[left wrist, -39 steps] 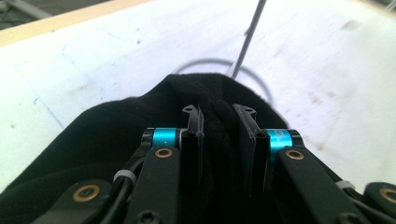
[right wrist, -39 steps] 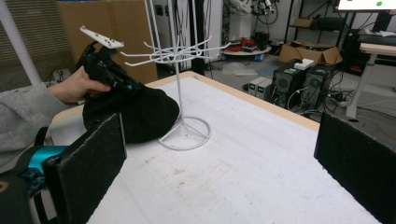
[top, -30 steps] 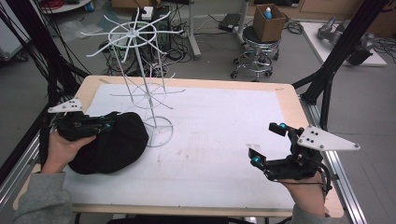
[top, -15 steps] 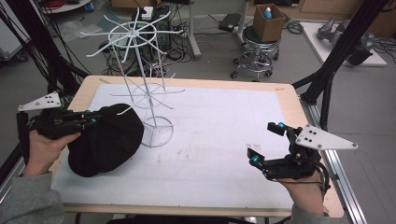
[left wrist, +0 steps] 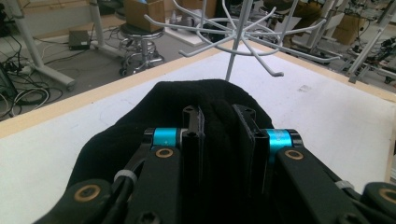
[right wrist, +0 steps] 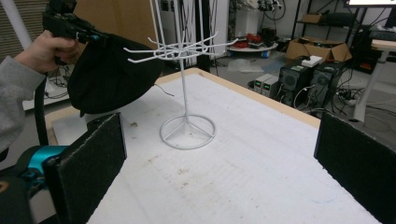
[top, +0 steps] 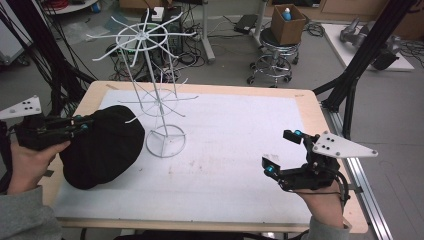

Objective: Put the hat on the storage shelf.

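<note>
1. High view: the black cap (top: 102, 147) hangs at the table's (top: 305, 107) left edge, its lower rim low over or resting on the white mat (top: 235, 150) near the front-left corner; which of the two cannot be told. Its upper part is lifted toward the white wire rack (top: 155, 107).

2. The left gripper (top: 82, 122) is clamped on the cap's upper edge. In the left gripper view both black jaws press a fold of the black fabric (left wrist: 224, 121) between them, with the rack's lower tier of hooks (left wrist: 261, 44) just beyond.

3. In the right gripper view the cap (right wrist: 109, 77) is off the mat on the side seen there and close beside the lower hooks (right wrist: 177, 49); whether it touches one cannot be told.

4. The step in hand looks like carrying the cap up to the rack to hang it on a hook.

5. The right gripper (top: 282, 152) sits well apart, near the table's front-right corner, jaws standing wide with nothing between them.

6. The next move likely calls for raising the cap to the chosen hook tip, then threading the opening or back strap over the upturned end.

7. The rack stands on a thin ring base (top: 165, 141) and may tip or spin if the fabric drags on it, so the free right gripper could steady the pole.
</note>
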`<action>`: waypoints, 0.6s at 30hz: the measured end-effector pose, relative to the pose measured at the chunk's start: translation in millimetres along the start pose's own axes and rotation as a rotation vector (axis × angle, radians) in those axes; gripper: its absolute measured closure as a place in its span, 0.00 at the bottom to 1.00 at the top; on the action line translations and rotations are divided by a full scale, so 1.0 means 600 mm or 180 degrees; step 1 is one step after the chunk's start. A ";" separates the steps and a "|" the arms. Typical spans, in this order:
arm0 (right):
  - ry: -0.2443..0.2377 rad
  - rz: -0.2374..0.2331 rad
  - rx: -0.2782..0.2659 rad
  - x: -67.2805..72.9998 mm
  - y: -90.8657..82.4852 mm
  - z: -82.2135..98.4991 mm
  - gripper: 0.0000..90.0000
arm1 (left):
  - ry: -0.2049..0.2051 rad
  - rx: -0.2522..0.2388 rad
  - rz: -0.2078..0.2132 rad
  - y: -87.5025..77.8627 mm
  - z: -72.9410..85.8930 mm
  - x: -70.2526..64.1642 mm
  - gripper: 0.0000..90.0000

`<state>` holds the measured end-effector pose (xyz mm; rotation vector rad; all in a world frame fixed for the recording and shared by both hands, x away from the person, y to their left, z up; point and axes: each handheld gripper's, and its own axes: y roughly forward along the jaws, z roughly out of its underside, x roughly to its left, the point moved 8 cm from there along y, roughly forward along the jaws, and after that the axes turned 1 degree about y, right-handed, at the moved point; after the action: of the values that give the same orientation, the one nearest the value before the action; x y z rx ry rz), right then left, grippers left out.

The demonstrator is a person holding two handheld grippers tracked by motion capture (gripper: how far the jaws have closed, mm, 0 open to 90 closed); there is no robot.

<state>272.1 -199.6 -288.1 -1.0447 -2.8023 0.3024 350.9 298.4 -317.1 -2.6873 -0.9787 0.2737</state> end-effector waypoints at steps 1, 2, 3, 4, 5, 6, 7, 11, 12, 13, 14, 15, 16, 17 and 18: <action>-0.0006 -0.0011 0.0002 0.000 0.003 0.000 0.01 | 0.0001 -0.0019 -0.0008 -0.005 -0.002 0.000 0.83; -0.0006 -0.0011 0.0002 0.000 0.003 0.000 0.01 | 0.0001 -0.0019 -0.0008 -0.005 -0.002 0.000 0.83; -0.0007 -0.0020 0.0008 0.001 0.005 -0.001 0.01 | 0.0001 -0.0031 -0.0012 -0.008 -0.003 -0.001 0.83; 0.0003 -0.0023 0.0014 0.001 0.006 -0.001 0.01 | 0.0000 -0.0042 -0.0016 -0.010 -0.004 -0.002 0.83; -0.0011 -0.0032 0.0006 0.001 0.008 -0.001 0.01 | 0.0004 -0.0047 -0.0024 -0.013 -0.004 -0.002 0.83; -0.0011 -0.0032 0.0006 0.001 0.008 -0.001 0.01 | 0.0009 -0.0051 -0.0028 -0.016 -0.005 -0.003 0.83; -0.0008 -0.0040 0.0009 0.001 0.010 -0.002 0.01 | 0.0013 -0.0063 -0.0032 -0.018 -0.006 -0.004 0.83; -0.0011 -0.0067 0.0008 0.001 0.015 -0.003 0.01 | 0.0019 -0.0101 -0.0034 -0.031 -0.009 -0.006 0.83; -0.0008 -0.0068 0.0008 0.001 0.016 -0.003 0.01 | 0.0024 -0.0115 -0.0044 -0.034 -0.010 -0.006 0.83; 0.0003 -0.0075 0.0015 0.001 0.017 -0.003 0.01 | 0.0022 -0.0128 -0.0049 -0.038 -0.010 -0.006 0.83; -0.0011 -0.0078 0.0005 0.000 0.019 -0.004 0.01 | 0.0024 -0.0139 -0.0051 -0.041 -0.011 -0.007 0.83; -0.0011 -0.0078 0.0005 0.000 0.019 -0.004 0.01 | 0.0022 -0.0158 -0.0054 -0.044 -0.012 -0.007 0.83; -0.0010 -0.0079 0.0007 0.000 0.020 -0.004 0.01 | 0.0024 -0.0173 -0.0051 -0.048 -0.013 -0.008 0.83; -0.0003 -0.0089 0.0005 0.000 0.021 -0.004 0.01 | 0.0018 -0.0187 -0.0054 -0.050 -0.014 -0.009 0.83; -0.0002 -0.0106 0.0006 0.000 0.024 -0.005 0.01 | 0.0017 -0.0198 -0.0059 -0.053 -0.014 -0.009 0.83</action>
<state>281.8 -188.2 -288.8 -0.9968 -2.8161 0.3018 329.9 316.9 -298.5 -2.7315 -1.0265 0.2361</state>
